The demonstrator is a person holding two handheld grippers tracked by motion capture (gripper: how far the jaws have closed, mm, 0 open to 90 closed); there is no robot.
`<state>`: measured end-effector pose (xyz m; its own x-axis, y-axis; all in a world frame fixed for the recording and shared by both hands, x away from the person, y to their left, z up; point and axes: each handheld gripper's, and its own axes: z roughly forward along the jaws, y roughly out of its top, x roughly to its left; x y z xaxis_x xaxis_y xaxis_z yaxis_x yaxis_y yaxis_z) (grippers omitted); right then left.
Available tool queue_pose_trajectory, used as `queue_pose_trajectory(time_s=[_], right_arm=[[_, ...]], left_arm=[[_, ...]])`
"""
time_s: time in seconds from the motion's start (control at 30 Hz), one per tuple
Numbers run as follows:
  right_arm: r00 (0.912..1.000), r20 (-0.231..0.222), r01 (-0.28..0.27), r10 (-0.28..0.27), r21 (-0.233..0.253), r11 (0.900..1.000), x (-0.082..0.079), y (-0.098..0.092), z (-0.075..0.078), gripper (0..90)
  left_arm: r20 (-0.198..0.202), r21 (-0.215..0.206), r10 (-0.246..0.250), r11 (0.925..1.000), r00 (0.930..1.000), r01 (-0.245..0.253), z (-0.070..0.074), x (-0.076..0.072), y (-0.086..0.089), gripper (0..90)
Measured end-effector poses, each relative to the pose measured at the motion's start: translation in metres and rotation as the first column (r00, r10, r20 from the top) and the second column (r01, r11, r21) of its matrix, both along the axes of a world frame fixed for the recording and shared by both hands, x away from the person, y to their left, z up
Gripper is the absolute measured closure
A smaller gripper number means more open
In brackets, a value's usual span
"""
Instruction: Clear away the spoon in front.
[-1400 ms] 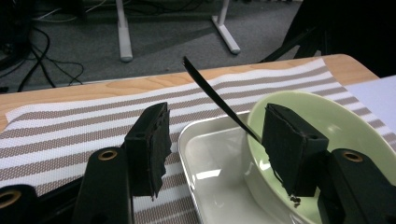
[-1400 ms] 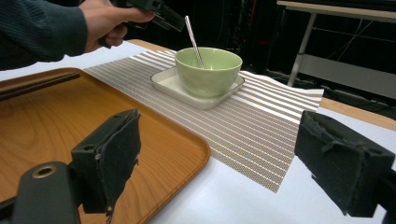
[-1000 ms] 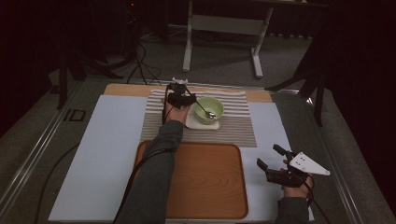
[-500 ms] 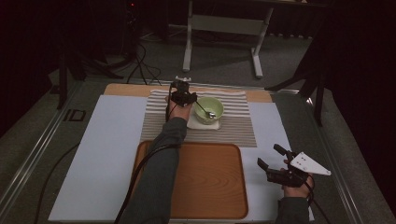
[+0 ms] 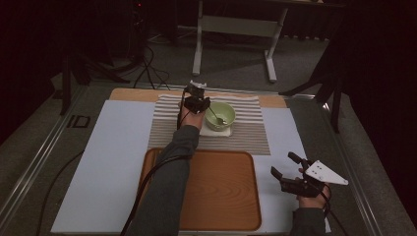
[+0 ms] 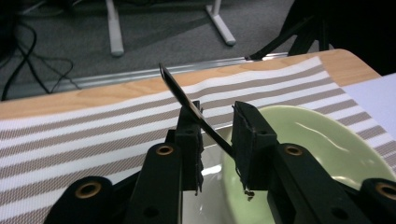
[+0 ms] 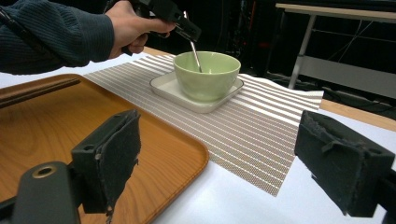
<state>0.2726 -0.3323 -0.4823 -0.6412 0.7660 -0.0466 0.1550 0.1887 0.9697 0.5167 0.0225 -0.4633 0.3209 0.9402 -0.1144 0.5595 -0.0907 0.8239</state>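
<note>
Left gripper view: the left gripper (image 6: 215, 135) has its jaws around a thin, dark, shiny spoon (image 6: 187, 105), with a gap showing on the right side of the handle, so whether they clamp it I cannot tell. The handle runs on a slant, its flat end up and away over the mat (image 6: 93, 126), its lower end dipping into the pale green bowl (image 6: 327, 140). The bowl sits on a white dish (image 7: 173, 88) on the striped mat, beyond the tray (image 5: 221, 191). The left hand (image 7: 133, 25) reaches far across, forearm stretched over the tray. The right gripper (image 5: 290, 172) hovers near the table's near right edge, jaws spread wide, holding nothing.
</note>
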Motion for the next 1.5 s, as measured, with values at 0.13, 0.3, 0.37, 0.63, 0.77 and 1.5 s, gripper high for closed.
queue_pose_trajectory(time_s=[0.13,0.3,0.37,0.63,0.77,1.5], right_arm=[[1.0,0.0,0.0,0.0,0.0,1.0,0.0,0.0,0.0,13.9],[1.0,0.002,0.001,-0.001,0.0,1.0,0.0,0.0,0.0,13.9],[1.0,-0.001,0.0,0.0,-0.001,1.0,0.0,0.001,0.0,13.9],[1.0,0.001,-0.001,0.001,-0.002,1.0,0.0,0.001,0.0,13.9],[1.0,0.001,-0.003,0.003,-0.004,1.0,0.0,0.002,0.0,13.9],[0.9999,0.003,0.011,-0.011,-0.011,1.0,0.001,0.003,-0.001,13.9]], left_arm=[[0.025,0.001,-0.033,0.9995,0.9991,0.033,0.002,-0.006,-0.013,76.6],[0.05,-0.006,-0.071,0.9974,0.9962,0.072,0.005,-0.012,-0.021,81.1],[0.057,-0.013,-0.083,0.9964,0.9949,0.084,0.007,-0.013,-0.022,82.9],[0.082,-0.037,-0.129,0.9906,0.9883,0.132,0.017,-0.021,-0.031,88.9],[0.093,-0.034,-0.148,0.9879,0.9847,0.151,0.021,-0.026,-0.034,89.3],[0.165,-0.032,-0.154,0.9864,0.9741,0.161,0.058,-0.062,0.003,89.6]])
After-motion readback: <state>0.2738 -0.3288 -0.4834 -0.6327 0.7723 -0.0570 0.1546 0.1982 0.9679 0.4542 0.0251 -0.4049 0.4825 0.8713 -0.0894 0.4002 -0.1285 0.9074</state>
